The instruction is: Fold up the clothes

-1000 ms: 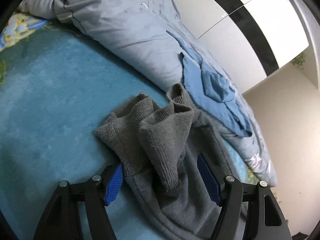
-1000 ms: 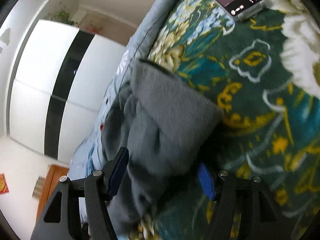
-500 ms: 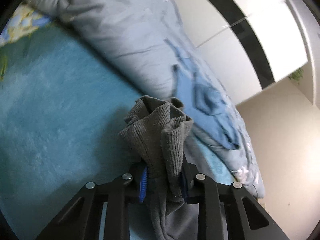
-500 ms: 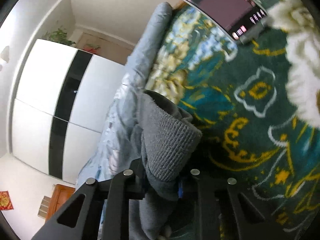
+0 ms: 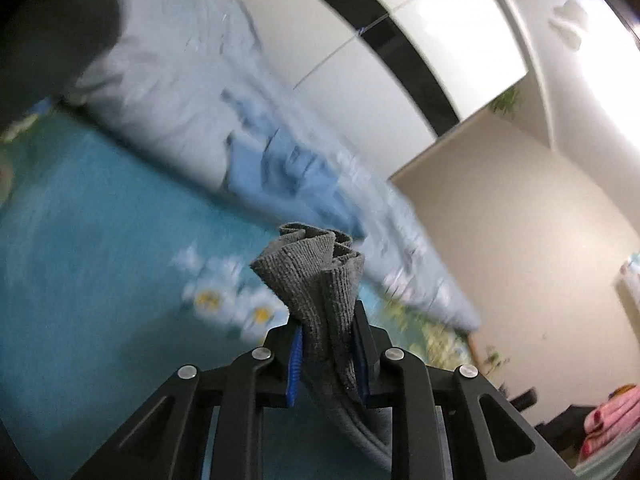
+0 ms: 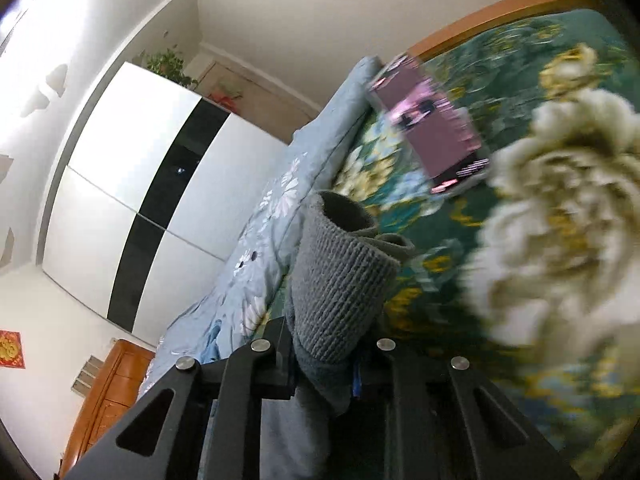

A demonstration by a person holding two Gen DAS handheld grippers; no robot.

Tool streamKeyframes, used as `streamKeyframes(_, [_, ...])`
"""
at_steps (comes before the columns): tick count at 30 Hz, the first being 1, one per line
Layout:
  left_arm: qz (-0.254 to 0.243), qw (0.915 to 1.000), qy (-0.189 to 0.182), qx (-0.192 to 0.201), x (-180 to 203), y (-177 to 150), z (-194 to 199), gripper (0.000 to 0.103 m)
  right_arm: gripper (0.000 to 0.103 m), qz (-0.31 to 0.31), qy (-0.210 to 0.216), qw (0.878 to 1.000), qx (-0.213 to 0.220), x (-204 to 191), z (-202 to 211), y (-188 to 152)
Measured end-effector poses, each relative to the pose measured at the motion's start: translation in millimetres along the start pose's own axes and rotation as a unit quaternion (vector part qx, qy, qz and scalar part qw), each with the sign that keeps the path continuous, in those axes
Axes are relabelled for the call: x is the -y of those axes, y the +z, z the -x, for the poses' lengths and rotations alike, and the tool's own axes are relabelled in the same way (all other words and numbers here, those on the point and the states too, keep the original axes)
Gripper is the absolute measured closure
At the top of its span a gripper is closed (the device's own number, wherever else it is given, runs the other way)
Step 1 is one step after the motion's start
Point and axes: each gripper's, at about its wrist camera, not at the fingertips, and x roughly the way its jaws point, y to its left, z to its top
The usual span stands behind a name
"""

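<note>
Left fingers (image 5: 297, 364): closing, blue pads already pinching a bunched, ribbed edge of the grey garment (image 5: 316, 280), which is fanning out past the tips.
Right fingers (image 6: 276, 356): nearly together, clamping a rolled, ribbed cuff of the same garment (image 6: 340, 280); its open end is facing away from the camera.
Garment: hanging from both grips above the bed, the rest trailing below the fingers.
Bed: teal floral blanket (image 5: 80, 260) lying under the garment, a pale blue duvet (image 5: 168, 92) bunching along its far side.
Beyond: white wardrobe (image 6: 132, 184) with a black stripe standing behind the bed.
</note>
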Motion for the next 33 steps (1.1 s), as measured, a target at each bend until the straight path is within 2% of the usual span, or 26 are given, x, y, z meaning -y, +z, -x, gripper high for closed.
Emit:
streamKeyframes(4, [0.056, 0.9977, 0.029, -0.023, -46.3, -30.8, 0.9, 0.081, 0.084, -0.052, -0.033, 0.998, -0.031, 49.6, 4.3, -10.2])
streamKeyframes(8, [0.094, 0.9941, 0.042, -0.032, -74.8, -40.9, -2.5, 0.081, 0.083, -0.072, -0.054, 0.995, -0.044, 69.9, -6.3, -19.4])
streamKeyframes(10, [0.086, 0.9940, 0.057, -0.037, -72.9, -43.6, -5.8, 0.080, 0.082, -0.078, -0.067, 0.994, -0.049, 72.8, -9.7, -21.1])
streamKeyframes(13, [0.048, 0.9943, 0.089, -0.034, -61.2, -46.2, -9.2, 0.076, 0.078, -0.056, -0.092, 0.992, -0.060, 66.4, -14.4, -20.4])
streamKeyframes(14, [0.037, 0.9938, 0.099, -0.034, -58.7, -47.5, -9.6, 0.072, 0.077, -0.047, -0.100, 0.992, -0.065, 63.2, -16.0, -19.8])
streamKeyframes(15, [0.028, 0.9928, 0.112, -0.034, -57.0, -49.2, -9.0, 0.063, 0.077, -0.038, -0.109, 0.991, -0.070, 60.0, -17.6, -19.2])
streamKeyframes(17, [0.013, 0.9906, 0.131, -0.036, -52.7, -51.8, -5.3, 0.057, 0.072, -0.019, -0.127, 0.989, -0.078, 50.7, -14.2, -22.3])
streamKeyframes(20, [-0.004, 0.9876, 0.152, -0.038, -46.3, -58.8, 5.5, 0.054, 0.065, 0.025, -0.173, 0.981, -0.078, 33.9, -7.2, -24.2])
streamKeyframes(23, [-0.021, 0.9875, 0.152, -0.037, -38.5, -65.2, 7.8, 0.054, 0.064, 0.082, -0.225, 0.969, -0.066, 14.2, -0.7, -28.7])
streamKeyframes(26, [-0.035, 0.9872, 0.153, -0.029, -30.5, -67.2, 5.0, 0.054, 0.064, 0.148, -0.257, 0.954, -0.039, -21.7, 8.5, -36.9])
streamKeyframes(29, [-0.038, 0.9864, 0.158, -0.023, -27.6, -68.7, 1.2, 0.054, 0.062, 0.215, -0.246, 0.945, -0.018, -67.1, 12.4, -51.8])
streamKeyframes(31, [-0.037, 0.9864, 0.159, -0.016, -26.6, -69.3, 1.1, 0.054, 0.055, 0.255, -0.225, 0.940, -0.024, -97.8, -0.7, -68.5])
streamKeyframes(33, [-0.028, 0.9880, 0.150, -0.022, -31.1, -67.6, -3.2, 0.050, 0.054, 0.291, -0.194, 0.935, -0.053, -119.1, -20.3, -87.9])
